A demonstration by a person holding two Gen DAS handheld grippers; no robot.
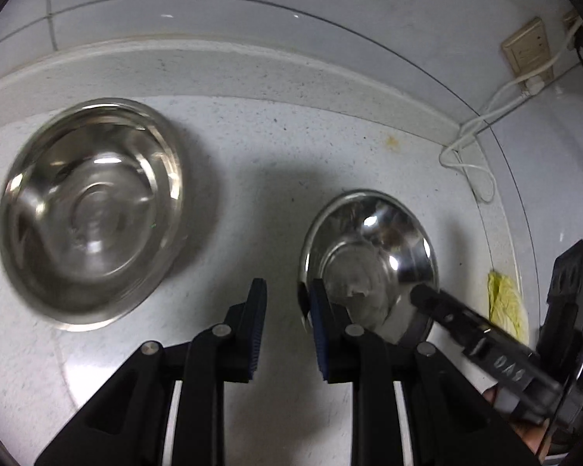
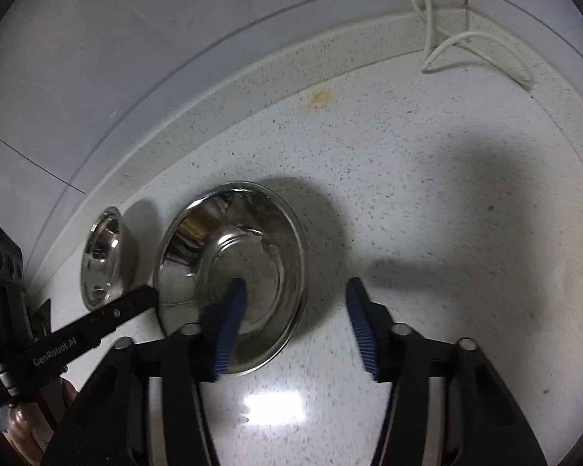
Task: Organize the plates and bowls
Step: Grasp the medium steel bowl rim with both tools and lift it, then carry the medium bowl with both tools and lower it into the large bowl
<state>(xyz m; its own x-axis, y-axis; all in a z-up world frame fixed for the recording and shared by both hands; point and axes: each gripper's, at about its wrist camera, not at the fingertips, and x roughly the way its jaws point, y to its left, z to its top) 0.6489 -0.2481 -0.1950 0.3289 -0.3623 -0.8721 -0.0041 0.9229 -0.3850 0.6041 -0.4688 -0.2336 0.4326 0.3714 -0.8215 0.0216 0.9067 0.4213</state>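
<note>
Two stainless-steel bowls are sitting on the white speckled stone table (image 1: 311,147). The larger round steel bowl (image 1: 91,213) is resting upright toward the left of the left wrist view, well apart from the smaller shiny steel bowl (image 1: 369,256), which is lying upside down with its flat base facing up.

The left tongs (image 1: 285,310) are hanging partly open with nothing between their blue-padded fingers; the right finger is standing just at the near-left rim of the overturned bowl, though contact cannot be confirmed. The right tongs (image 2: 295,303) are gaping wide and gripping nothing. In the right wrist view the left blue pad (image 2: 229,322) is lying over the base of the overturned bowl (image 2: 233,272), while the other pad is hovering over bare table beside it; the larger bowl (image 2: 103,256) is showing edge-on farther left.

A white cable (image 1: 470,147) is trailing along the back corner, and a crumpled yellow cloth (image 1: 507,306) is lying at the table's right edge.
</note>
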